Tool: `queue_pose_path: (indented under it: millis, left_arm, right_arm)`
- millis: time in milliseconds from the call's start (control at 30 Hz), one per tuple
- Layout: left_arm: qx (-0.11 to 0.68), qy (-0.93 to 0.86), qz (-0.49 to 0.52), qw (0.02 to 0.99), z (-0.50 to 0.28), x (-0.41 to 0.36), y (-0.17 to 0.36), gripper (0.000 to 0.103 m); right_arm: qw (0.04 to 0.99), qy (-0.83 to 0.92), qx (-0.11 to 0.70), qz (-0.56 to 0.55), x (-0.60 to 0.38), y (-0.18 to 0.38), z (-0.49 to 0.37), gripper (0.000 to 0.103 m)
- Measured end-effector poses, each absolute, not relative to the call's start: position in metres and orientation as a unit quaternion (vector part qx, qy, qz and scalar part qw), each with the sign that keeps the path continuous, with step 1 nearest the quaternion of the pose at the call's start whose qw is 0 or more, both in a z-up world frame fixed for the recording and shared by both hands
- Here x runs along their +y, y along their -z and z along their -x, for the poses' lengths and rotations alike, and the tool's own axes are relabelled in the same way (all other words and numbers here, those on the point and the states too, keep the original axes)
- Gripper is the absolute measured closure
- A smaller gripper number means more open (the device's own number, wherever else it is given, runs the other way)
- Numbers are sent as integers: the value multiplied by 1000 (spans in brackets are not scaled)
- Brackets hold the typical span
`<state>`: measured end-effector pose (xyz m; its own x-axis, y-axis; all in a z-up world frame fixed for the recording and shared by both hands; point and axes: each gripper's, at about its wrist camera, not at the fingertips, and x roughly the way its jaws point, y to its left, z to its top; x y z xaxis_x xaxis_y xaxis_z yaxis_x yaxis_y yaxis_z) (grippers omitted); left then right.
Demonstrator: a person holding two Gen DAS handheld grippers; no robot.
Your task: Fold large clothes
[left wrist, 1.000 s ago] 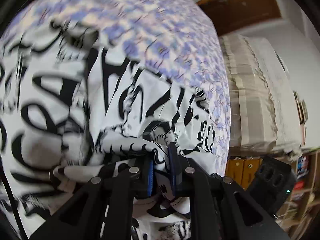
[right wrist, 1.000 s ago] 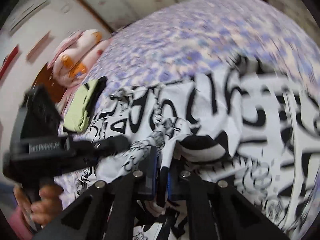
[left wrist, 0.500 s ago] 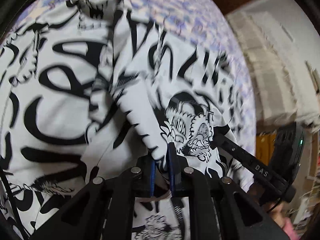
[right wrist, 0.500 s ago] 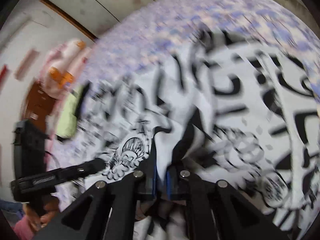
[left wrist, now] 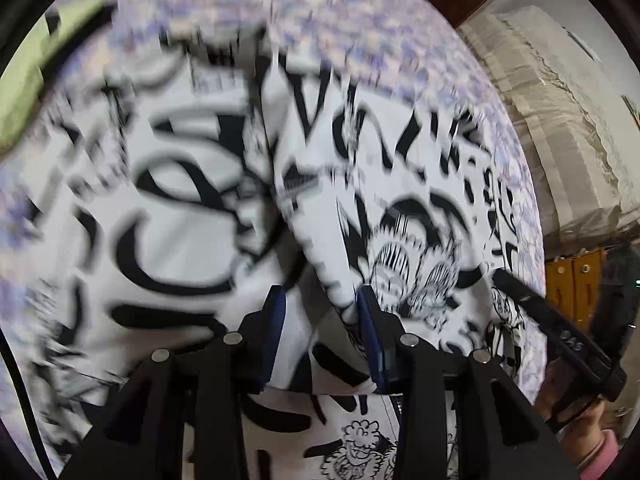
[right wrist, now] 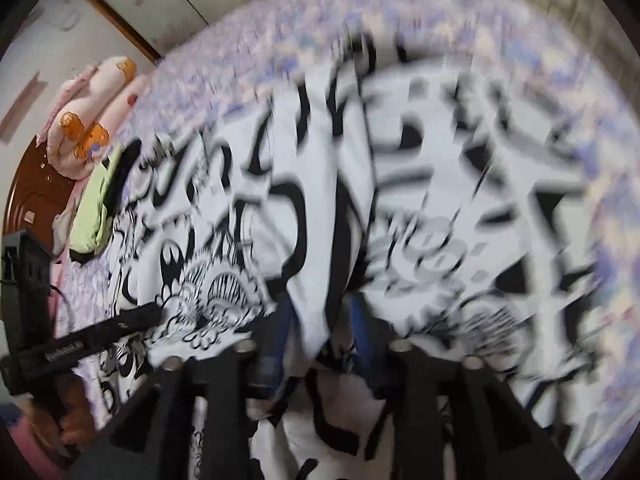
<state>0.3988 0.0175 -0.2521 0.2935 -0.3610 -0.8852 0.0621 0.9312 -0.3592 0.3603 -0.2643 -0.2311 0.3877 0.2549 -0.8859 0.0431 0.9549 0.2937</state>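
Note:
A large white garment with black graffiti and cartoon prints [left wrist: 192,216] lies spread on a bed with a purple floral cover [left wrist: 360,28]. It also fills the right wrist view [right wrist: 460,208]. My left gripper [left wrist: 320,308] is open, its blue pads apart, with a fold of the cloth lying loose between them. My right gripper [right wrist: 320,316] is open too, a ridge of cloth between its pads. Each gripper shows in the other's view, the right one [left wrist: 560,332] and the left one [right wrist: 80,344]. Both views are blurred by motion.
A lime green folded cloth [right wrist: 94,208] lies at the bed's far left by a pink pillow with orange print [right wrist: 92,112]. A cloth-covered box stack [left wrist: 560,120] and an orange cabinet [left wrist: 576,284] stand right of the bed.
Both grippers were shut on the garment and carried it forward over the bed. Now both have opened and the cloth lies loose between the pads.

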Motion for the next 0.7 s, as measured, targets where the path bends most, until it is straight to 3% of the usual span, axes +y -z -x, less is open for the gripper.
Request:
queue_pose_path:
  millis: [67, 267, 333, 400, 467, 533, 700]
  left_arm:
    - [554, 132, 112, 814, -405, 18, 233, 69]
    - [510, 157, 107, 839, -454, -4, 231, 69]
    - [501, 156, 108, 844, -469, -15, 241, 76]
    - [502, 149, 98, 846, -488, -22, 256, 87]
    - [506, 137, 88, 847, -502, -27, 269, 89]
    - [509, 127, 87, 847, -516, -26, 282, 90]
    - [503, 126, 81, 851, -551, -22, 293, 90]
  right_arm:
    - [850, -52, 512, -110, -264, 209, -360, 44]
    - [895, -91, 429, -81, -249, 198, -393, 42]
    - [891, -110, 433, -86, -240, 216, -414, 42]
    - [893, -127, 421, -98, -235, 230, -429, 47]
    - [897, -126, 413, -96, -227, 245, -445, 74]
    - [891, -107, 435, -81, -224, 263, -465, 94]
    - [888, -105, 440, -86, -235, 279, -499, 95]
